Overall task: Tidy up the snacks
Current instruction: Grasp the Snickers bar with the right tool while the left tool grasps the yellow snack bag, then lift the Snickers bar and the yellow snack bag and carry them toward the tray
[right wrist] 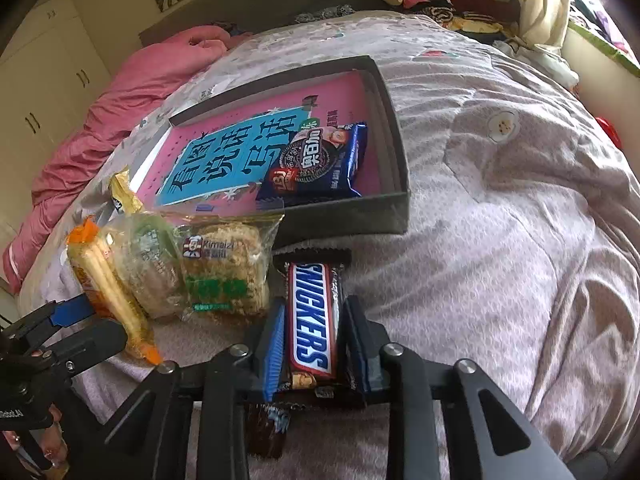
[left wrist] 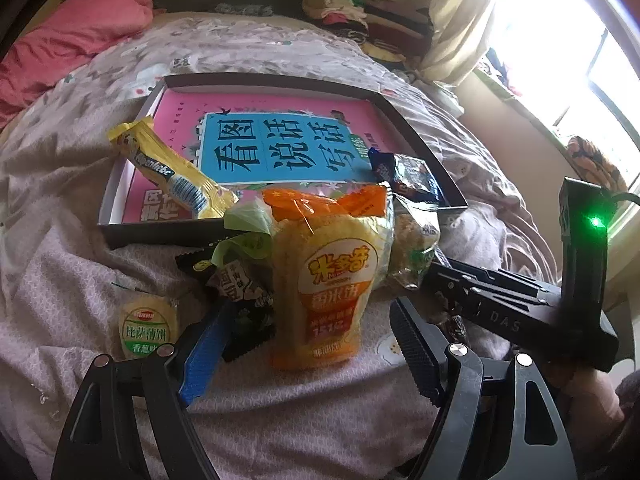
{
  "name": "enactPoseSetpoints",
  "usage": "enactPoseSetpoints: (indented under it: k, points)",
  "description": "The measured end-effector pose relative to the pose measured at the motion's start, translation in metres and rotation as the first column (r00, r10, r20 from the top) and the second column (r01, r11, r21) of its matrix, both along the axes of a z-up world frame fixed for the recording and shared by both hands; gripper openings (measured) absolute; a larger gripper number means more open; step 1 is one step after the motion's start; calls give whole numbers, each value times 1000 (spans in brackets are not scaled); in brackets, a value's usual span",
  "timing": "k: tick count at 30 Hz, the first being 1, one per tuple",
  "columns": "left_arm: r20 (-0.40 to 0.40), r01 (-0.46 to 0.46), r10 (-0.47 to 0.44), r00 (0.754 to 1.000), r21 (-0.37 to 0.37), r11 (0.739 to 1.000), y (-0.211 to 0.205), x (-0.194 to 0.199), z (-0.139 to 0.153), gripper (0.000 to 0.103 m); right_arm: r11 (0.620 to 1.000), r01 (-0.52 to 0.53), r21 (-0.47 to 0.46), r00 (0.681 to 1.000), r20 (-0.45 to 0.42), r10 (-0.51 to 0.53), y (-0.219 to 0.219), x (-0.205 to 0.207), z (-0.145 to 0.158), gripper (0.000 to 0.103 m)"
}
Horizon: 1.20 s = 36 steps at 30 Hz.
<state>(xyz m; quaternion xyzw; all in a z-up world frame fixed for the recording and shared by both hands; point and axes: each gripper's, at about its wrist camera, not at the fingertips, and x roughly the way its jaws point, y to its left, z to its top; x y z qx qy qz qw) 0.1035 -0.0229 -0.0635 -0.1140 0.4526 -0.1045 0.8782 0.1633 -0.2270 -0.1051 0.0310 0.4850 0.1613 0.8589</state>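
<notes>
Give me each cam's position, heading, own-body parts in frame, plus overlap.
Left wrist: on the left gripper, angled down at the orange rice-cracker bag; right gripper body intrudes at right.
Right wrist: on the right gripper, angled down, shut on the Snickers bar; a hand shows at lower left.
Shared: box, Oreo pack, bedspread.

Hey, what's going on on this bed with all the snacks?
A person is sorting snacks on the bed with two handheld grippers. The right gripper is shut on a Snickers bar. The left gripper is open around an orange rice cracker bag. A shallow box already holds a blue cookie pack; other snacks lie on the blanket in front of it.
</notes>
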Motion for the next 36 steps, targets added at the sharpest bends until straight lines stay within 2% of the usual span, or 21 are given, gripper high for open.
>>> enactPoseSetpoints:
  k: [4,8,13,20,28,36]
  points:
    - [11,-14,13,1000,14,1000,0,3,-1,78,1000,-3,6,1000,0,3,0,2,0,29]
    - [2,-35,35,999,25,999,2,6,-4,68,1000,-1,28,1000,-3,1,-3,3,2,29]
    - [-11,-50,50,999,26,998,6,8,-5,58,1000,-5,10,1000,9,5,-1,2,4,29]
    - [-29,-61,60,998,-30,998,17,9,-3,43,1000,3,8,999,36,-3,-4,-5,12,29]
    - [-16,-34,33,999,-59,998,18,1,4,41,997,55,57,998,33,-57,-18,-5,16,29]
    - [21,-43,44,999,-63,997,26,-8,20,41,995,43,91,994,99,-52,-20,-11,31,29]
